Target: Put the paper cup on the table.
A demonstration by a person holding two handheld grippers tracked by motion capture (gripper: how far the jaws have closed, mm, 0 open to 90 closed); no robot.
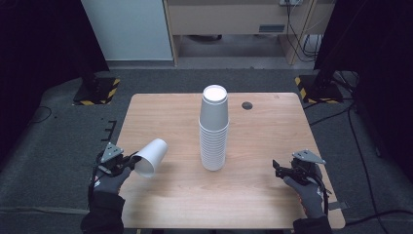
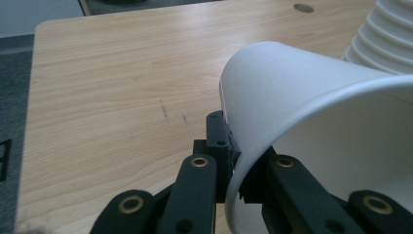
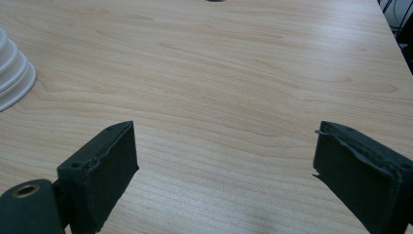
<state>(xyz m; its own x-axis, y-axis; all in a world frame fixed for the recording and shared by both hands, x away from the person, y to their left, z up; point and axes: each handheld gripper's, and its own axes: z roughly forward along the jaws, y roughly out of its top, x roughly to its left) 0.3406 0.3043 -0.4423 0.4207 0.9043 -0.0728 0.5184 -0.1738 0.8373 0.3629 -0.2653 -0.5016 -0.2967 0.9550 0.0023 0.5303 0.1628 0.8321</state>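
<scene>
Grey carpet is surrounding a light wooden desk (image 1: 160, 112), and dark stands with yellow-black striped bases (image 1: 97, 91) are standing at the far left and far right of it.

At the near left edge of the desk, a gloved hand is holding the left claw (image 1: 130, 160). This claw is gripping a single white paper cup (image 1: 151, 157) by its rim. In the left gripper view, the two jaws are pinching the rim wall of the cup (image 2: 302, 112), one jaw lying inside the mouth and one outside. The cup is tilting, with its mouth facing down toward the near left and its closed base pointing toward the far right. Whether it is touching the desk cannot be told.

At the centre of the desk, a tall stack of white cups (image 1: 214, 127) is standing upside down, bases upward. It is standing well apart from the held cup. A small dark round hole (image 1: 247, 105) is sitting in the desk surface just to the far right of the stack.

At the near right edge, the other gloved hand is holding the right claw (image 1: 278, 168). Its jaws are standing wide apart over bare wood, gripping nothing, with the lowest rims of the stack (image 3: 13, 73) lying at the left edge of the right gripper view.
</scene>
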